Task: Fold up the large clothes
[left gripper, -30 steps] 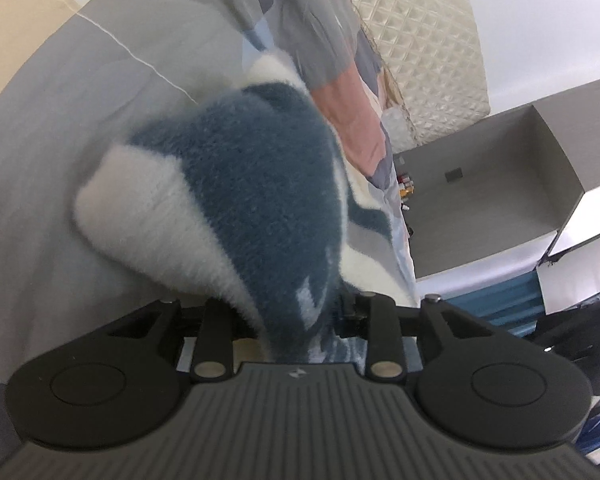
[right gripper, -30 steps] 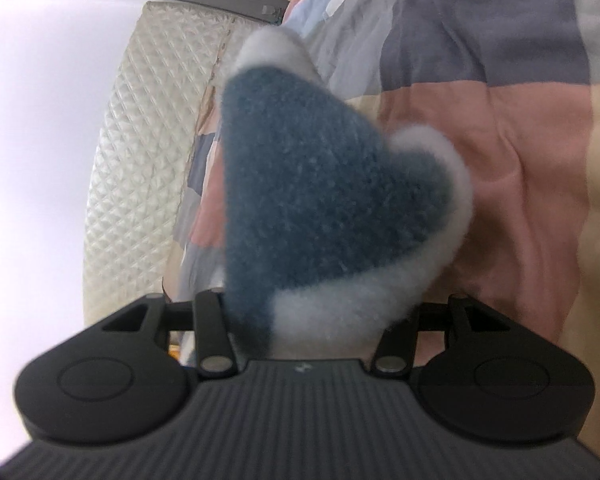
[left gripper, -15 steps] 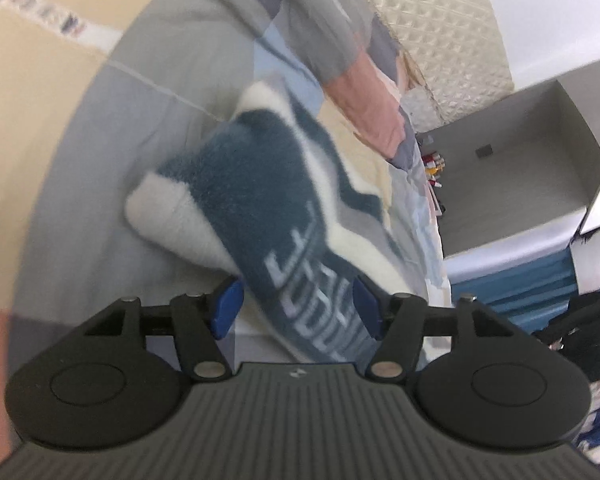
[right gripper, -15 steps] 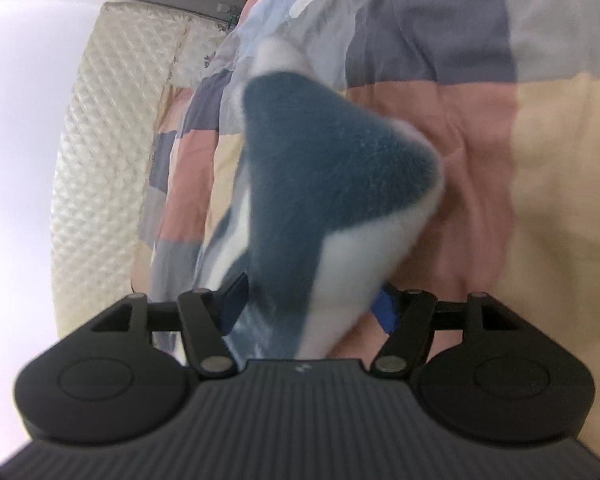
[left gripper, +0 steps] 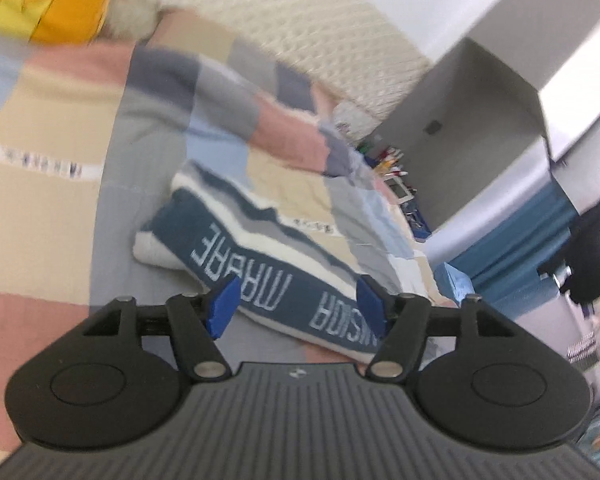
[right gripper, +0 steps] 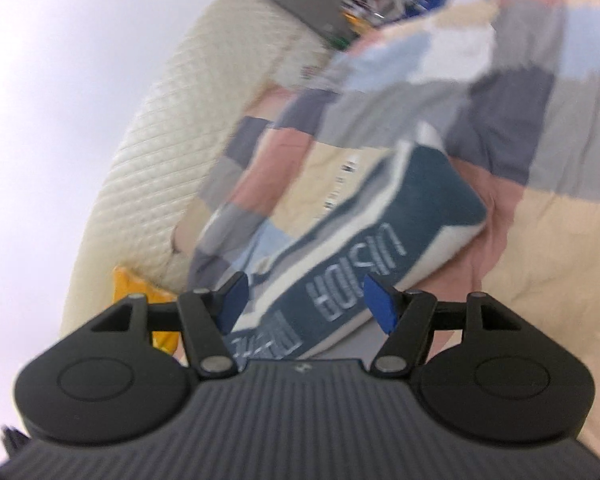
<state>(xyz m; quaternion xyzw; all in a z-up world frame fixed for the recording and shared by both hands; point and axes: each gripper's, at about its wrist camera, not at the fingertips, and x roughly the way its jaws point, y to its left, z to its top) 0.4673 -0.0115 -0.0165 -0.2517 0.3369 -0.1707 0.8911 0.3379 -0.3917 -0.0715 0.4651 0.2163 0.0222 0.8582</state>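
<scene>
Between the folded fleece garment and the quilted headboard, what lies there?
Only the patchwork bedspread lies between the fleece garment and the headboard; the left wrist view shows it.

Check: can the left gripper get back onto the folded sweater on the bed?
Probably yes. The left gripper is open and empty, the sweater lies flat on the quilt straight ahead, and nothing sits between them.
</scene>
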